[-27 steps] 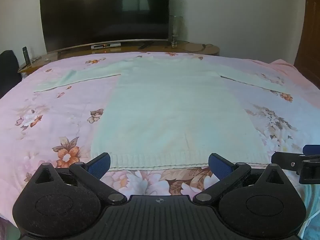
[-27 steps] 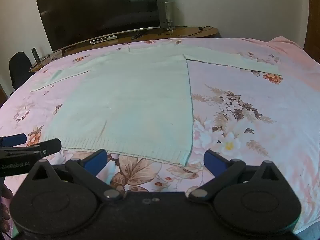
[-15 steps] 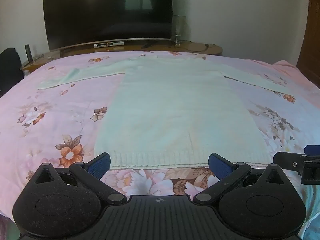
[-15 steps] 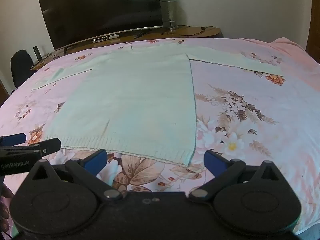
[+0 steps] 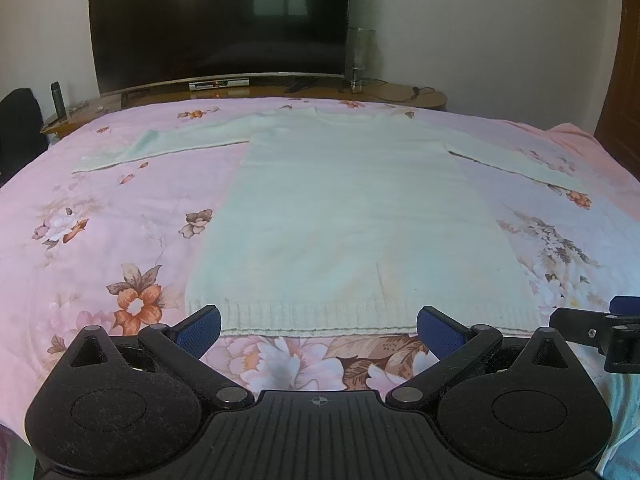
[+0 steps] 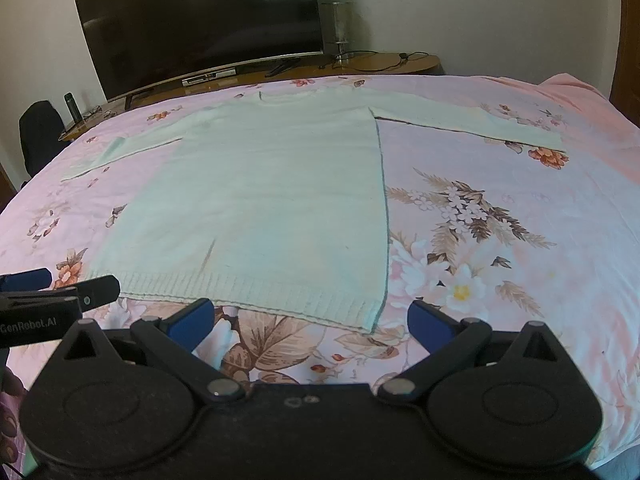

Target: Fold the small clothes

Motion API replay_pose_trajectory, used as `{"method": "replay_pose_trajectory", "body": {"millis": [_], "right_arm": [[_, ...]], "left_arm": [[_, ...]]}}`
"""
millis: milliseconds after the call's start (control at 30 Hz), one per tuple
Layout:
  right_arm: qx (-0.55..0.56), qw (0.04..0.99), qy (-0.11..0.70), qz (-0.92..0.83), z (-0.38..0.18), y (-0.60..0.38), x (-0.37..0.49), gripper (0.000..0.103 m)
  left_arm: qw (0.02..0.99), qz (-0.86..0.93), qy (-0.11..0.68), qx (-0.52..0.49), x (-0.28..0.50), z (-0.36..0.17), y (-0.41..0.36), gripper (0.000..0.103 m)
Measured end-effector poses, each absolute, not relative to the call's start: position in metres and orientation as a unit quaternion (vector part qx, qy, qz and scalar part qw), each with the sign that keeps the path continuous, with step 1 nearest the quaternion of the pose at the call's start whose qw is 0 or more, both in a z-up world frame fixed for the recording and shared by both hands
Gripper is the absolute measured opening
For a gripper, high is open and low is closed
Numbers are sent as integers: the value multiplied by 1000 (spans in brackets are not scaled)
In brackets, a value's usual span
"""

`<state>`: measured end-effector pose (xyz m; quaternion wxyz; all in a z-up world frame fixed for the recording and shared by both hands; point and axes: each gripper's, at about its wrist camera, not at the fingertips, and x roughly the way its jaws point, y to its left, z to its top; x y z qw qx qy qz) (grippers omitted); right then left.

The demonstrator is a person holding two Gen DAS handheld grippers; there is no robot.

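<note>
A pale mint knit sweater (image 5: 352,216) (image 6: 264,208) lies flat on the pink floral bedspread (image 5: 100,240), both sleeves spread sideways and the ribbed hem toward me. My left gripper (image 5: 318,326) hovers just short of the hem's middle, wide open, with nothing between its blue pads. Over the hem's right corner my right gripper (image 6: 310,320) is open too and holds nothing. Each gripper's tip shows at the edge of the other's view: the right one (image 5: 600,326) and the left one (image 6: 60,296).
Beyond the bed's far edge a wooden stand (image 5: 400,94) carries a large dark television (image 5: 220,20), a glass lamp (image 6: 340,28) and cables. A dark chair (image 5: 18,128) is at the far left. The bedspread (image 6: 500,220) lies bare right of the sweater.
Both views have crept slightly forward, so the sweater sits a little lower and larger in frame. Both grippers stay open and the sweater has not moved.
</note>
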<state>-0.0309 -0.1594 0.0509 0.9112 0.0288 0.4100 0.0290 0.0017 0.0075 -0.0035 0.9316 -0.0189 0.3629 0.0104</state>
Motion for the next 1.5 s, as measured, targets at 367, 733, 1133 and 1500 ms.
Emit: {"method": "replay_pose_trajectory", "body": {"millis": [367, 733, 1133, 1500], "right_arm": [[28, 911, 410, 28, 49, -159, -31, 103], [26, 912, 409, 29, 49, -157, -31, 103], [25, 912, 409, 29, 49, -156, -30, 103], [23, 912, 409, 29, 49, -153, -30, 103]], "left_arm": [[932, 12, 363, -18, 2, -3, 7, 103], [932, 11, 362, -18, 2, -4, 7, 103], [932, 12, 361, -16, 2, -4, 8, 103], [932, 11, 361, -16, 2, -5, 9, 103]]}}
